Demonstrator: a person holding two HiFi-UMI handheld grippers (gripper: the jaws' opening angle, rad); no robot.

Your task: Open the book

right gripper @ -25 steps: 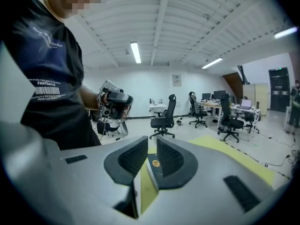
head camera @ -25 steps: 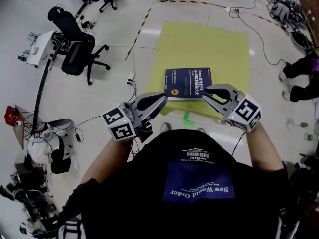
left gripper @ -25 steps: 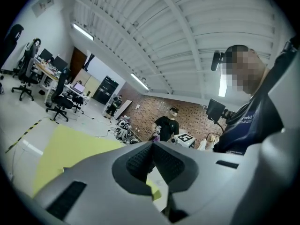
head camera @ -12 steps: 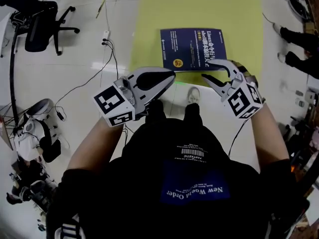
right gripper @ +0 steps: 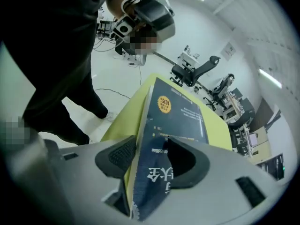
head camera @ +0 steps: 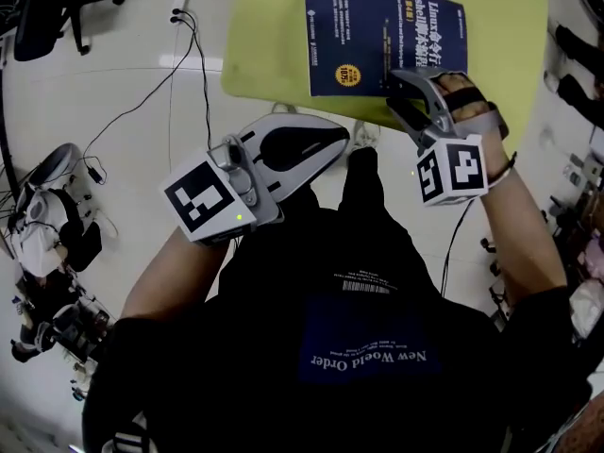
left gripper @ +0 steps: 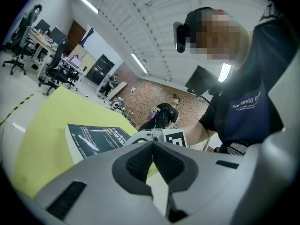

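A dark blue book (head camera: 382,38) lies closed on a yellow mat (head camera: 274,45) on the floor. My right gripper (head camera: 401,91) points steeply down at the book's near right corner. Its jaws are opening, and in the right gripper view the corner of the book (right gripper: 180,111) stands between them without the pads (right gripper: 123,154) pressing on it. My left gripper (head camera: 344,140) is shut and empty, hovering over the mat's near edge to the left of the book. In the left gripper view the book (left gripper: 93,137) lies ahead on the mat (left gripper: 42,139).
Cables (head camera: 189,55) run across the white floor left of the mat. An office chair (head camera: 47,12) stands at the far left and a heap of bags (head camera: 42,225) lies lower left. Another person's legs (head camera: 576,55) are at the right edge. My own legs are just below the grippers.
Both grippers have sunk toward the floor and the book looms closer. The right gripper tipped downward, spread its jaws and came over the book's near right corner. The left stayed shut.
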